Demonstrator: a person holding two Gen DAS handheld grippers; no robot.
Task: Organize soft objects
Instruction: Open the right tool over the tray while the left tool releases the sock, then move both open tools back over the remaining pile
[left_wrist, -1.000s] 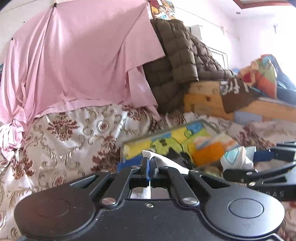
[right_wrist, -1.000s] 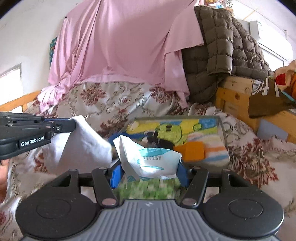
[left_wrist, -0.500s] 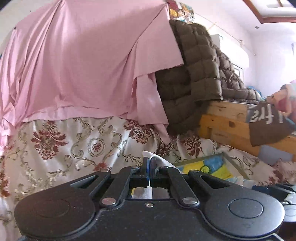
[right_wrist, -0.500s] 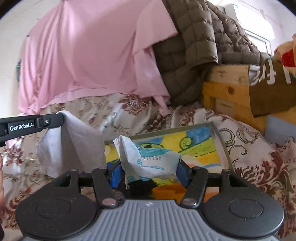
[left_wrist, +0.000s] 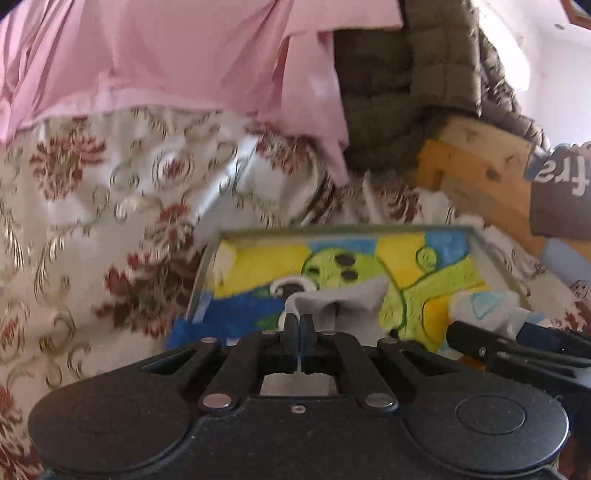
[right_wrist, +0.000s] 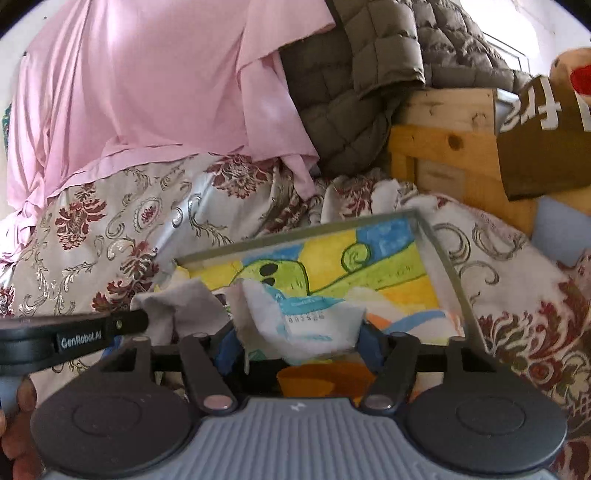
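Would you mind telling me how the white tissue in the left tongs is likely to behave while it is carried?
The white tissue droops and creases beyond the left tongs, so it is probably floppy and very light. Pinched by one edge, it may tear if tugged.

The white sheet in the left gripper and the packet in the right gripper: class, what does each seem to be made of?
White sheet: probably tissue or thin cloth; matte, limp, softly creased.
Packet: likely thin plastic film; crinkled, printed with teal marks and digits.
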